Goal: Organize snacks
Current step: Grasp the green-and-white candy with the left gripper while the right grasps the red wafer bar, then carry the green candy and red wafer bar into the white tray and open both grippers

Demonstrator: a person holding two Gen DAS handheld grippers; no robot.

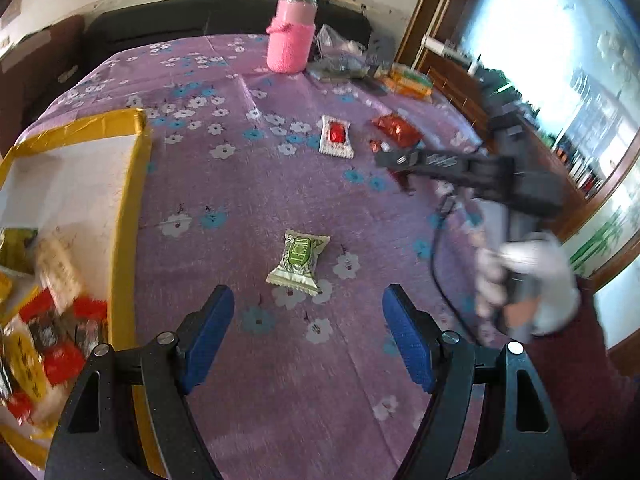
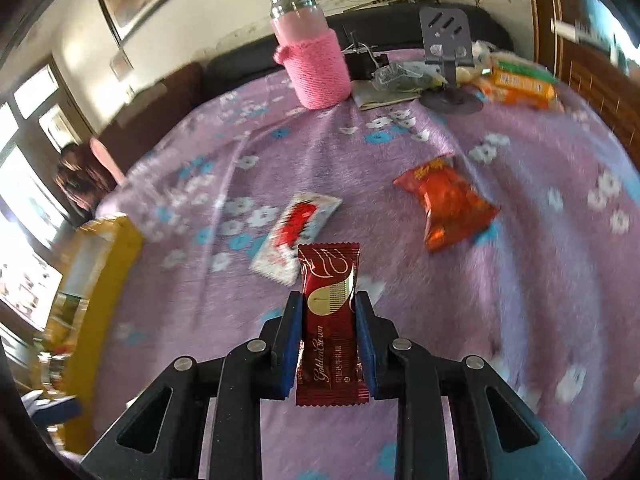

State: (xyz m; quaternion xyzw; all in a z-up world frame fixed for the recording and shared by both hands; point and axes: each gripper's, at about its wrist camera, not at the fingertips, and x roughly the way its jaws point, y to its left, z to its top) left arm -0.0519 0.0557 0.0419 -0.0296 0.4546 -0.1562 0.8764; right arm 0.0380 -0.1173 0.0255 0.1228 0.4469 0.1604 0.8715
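A green-wrapped snack lies on the purple flowered cloth just ahead of my left gripper, which is open with nothing between its blue pads. My right gripper is shut on a dark red Golden Crown bar, held lengthwise above the cloth. A white-and-red packet and a shiny red-orange bag lie beyond it. In the left wrist view the same packet and bag sit past the right gripper's dark fingers. A yellow-edged box at the left holds several snacks.
A bottle in a pink knitted sleeve stands at the table's far side. Beside it are a grey phone stand, crumpled plastic and orange packs. A white-gloved hand holds the right gripper. The box's yellow wall stands at the left.
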